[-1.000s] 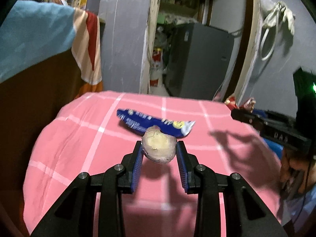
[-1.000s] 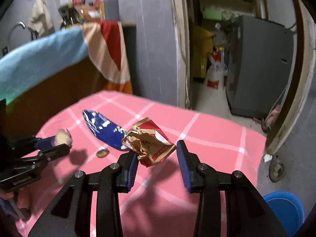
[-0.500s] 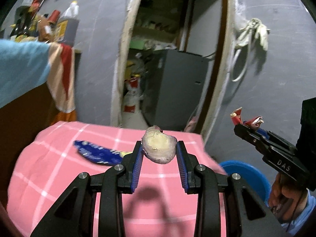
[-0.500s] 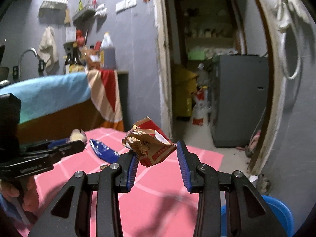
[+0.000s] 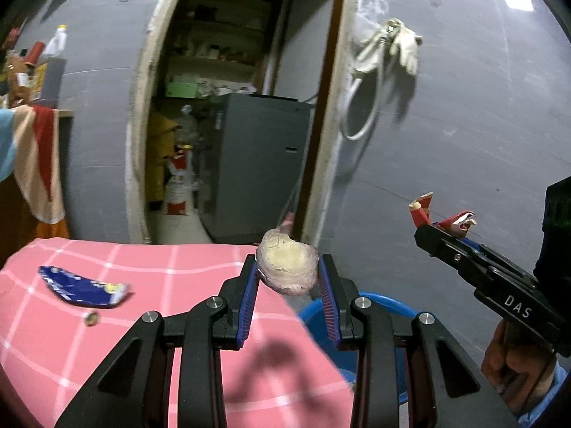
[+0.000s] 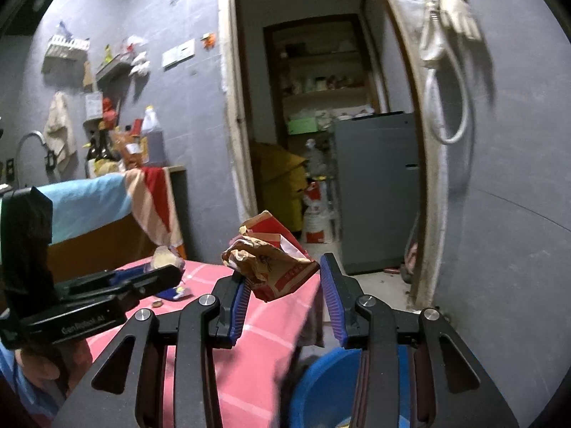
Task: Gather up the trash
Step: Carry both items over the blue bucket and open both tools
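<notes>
My left gripper is shut on a pale, rounded vegetable scrap and holds it above the right edge of the pink checked table. My right gripper is shut on a crumpled red-and-brown paper wrapper. It is also in the left wrist view, where the right gripper stands to the right of the table. A blue bin stands on the floor just past that edge, below both grippers; its rim shows under my right fingers. A blue snack wrapper and a small round scrap lie on the table.
A grey wall with a hanging hose and cloth rises behind the bin. An open doorway leads to a storeroom with a grey fridge. A counter draped in striped cloth stands left of the table. A hand holds the right gripper.
Both grippers have swung right and a little up with their loads, from over the middle of the table to its right edge. The blue bin has come into view beneath them.
</notes>
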Tool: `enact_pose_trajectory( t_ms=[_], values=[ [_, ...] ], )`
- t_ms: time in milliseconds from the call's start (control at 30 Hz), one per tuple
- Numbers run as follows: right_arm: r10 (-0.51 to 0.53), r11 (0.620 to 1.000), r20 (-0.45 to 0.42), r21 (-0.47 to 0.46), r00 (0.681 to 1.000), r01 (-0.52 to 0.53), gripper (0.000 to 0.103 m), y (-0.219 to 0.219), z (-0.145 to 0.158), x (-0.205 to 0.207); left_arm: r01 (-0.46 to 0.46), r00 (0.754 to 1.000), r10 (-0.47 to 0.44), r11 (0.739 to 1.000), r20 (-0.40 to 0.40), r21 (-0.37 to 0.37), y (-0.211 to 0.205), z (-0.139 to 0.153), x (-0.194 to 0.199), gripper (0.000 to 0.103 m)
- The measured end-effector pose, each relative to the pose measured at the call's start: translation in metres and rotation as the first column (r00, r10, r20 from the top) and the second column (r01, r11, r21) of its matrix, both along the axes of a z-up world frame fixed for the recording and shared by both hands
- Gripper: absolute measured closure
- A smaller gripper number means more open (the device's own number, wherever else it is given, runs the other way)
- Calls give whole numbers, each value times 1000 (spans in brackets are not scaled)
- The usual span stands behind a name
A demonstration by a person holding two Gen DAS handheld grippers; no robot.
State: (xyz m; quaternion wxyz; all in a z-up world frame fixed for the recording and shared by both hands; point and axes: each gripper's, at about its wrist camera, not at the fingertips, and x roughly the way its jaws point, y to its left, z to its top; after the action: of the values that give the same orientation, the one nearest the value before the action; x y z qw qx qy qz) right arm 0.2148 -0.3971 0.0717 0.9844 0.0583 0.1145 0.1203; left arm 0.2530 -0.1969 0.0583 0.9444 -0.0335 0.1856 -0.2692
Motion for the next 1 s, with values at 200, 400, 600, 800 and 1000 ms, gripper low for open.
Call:
enact_pose_trajectory(
  t_ms=[200,400,600,800,1000],
  values=[
    [-73,997,-22,19,997,73,65,-32,-7,-7,67,998,-67,998,-20,13,-36,-7,0,74],
    [-131,990,-85,42,988,135,65,-53,-17,-5,117,990,-114,993,-85,24,-63,-14,8,74],
    [-166,981,-166,75,972,181,64,-72,-30,0,166,966,-155,985,-206,39,-90,-29,24,73],
    [-176,967,-247,139,953,215,64,-92,-42,5,179,936,-155,983,-315,50,-105,-50,38,73],
    [-187,953,-304,175,934,248,56,-105,-52,9,170,921,-142,985,-363,44,-100,-62,41,54]
  ],
)
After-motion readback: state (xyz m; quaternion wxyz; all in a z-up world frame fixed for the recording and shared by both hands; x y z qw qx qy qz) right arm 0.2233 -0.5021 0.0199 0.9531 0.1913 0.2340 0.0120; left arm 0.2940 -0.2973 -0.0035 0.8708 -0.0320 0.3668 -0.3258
